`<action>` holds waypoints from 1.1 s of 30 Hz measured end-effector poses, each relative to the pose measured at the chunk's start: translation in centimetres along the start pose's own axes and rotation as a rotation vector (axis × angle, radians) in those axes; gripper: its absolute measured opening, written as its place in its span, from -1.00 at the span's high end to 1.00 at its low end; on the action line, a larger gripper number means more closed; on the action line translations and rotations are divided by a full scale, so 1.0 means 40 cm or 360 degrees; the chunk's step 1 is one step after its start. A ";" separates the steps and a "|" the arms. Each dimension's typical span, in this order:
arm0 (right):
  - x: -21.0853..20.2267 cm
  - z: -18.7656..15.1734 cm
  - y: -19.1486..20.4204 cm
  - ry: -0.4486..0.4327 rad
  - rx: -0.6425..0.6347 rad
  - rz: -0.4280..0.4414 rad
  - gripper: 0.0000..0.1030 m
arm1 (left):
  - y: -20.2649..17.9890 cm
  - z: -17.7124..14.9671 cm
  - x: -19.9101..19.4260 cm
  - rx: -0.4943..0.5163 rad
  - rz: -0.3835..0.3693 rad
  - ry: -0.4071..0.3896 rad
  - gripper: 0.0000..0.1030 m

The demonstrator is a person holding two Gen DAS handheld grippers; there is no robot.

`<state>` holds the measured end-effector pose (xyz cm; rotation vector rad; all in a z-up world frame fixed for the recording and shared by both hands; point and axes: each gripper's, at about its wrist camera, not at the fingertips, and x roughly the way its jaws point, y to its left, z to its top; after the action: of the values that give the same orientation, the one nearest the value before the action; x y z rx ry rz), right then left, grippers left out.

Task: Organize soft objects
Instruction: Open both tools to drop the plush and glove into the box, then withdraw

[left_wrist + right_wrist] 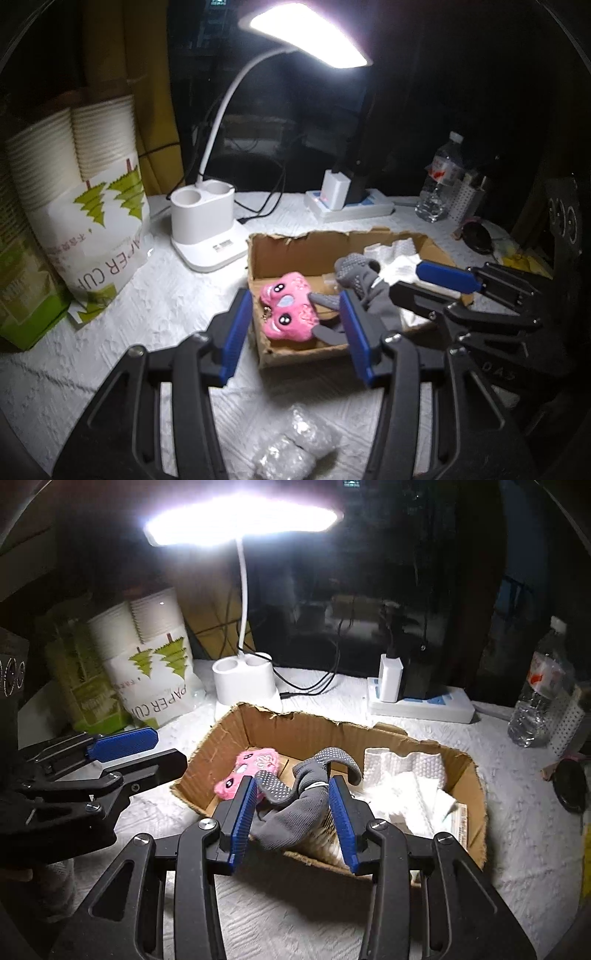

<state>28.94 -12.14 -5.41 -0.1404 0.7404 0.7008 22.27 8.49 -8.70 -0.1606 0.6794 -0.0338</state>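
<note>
A grey sock [295, 812] lies in the cardboard box [280, 731] mid-bench, between a pink plush [251, 771] and white wadding [406, 786]. The right gripper [291, 812] straddles it, jaws apart, not pressing. The left gripper [295, 328] hangs empty, jaws apart, over the box's near wall. A lamp [207, 221], paper cups [99, 221], a power strip [351, 206] and a bottle [439, 177] line the far edge; a clear bag [291, 446] lies at the near edge.

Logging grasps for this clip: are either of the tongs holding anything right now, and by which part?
Nothing is held. The left tongs stand open over the pink plush. The right tongs stand open around the grey sock lying in the cardboard box, pads not pressing.
</note>
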 end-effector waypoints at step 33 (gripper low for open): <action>-0.240 -0.133 0.090 -0.0111 -0.0018 -0.0048 0.17 | -0.084 -0.119 -0.219 0.0078 -0.0032 -0.0108 0.01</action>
<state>18.59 -16.43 -2.56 -0.1363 0.6662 0.6779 12.53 5.24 -6.36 -0.1210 0.6089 -0.0643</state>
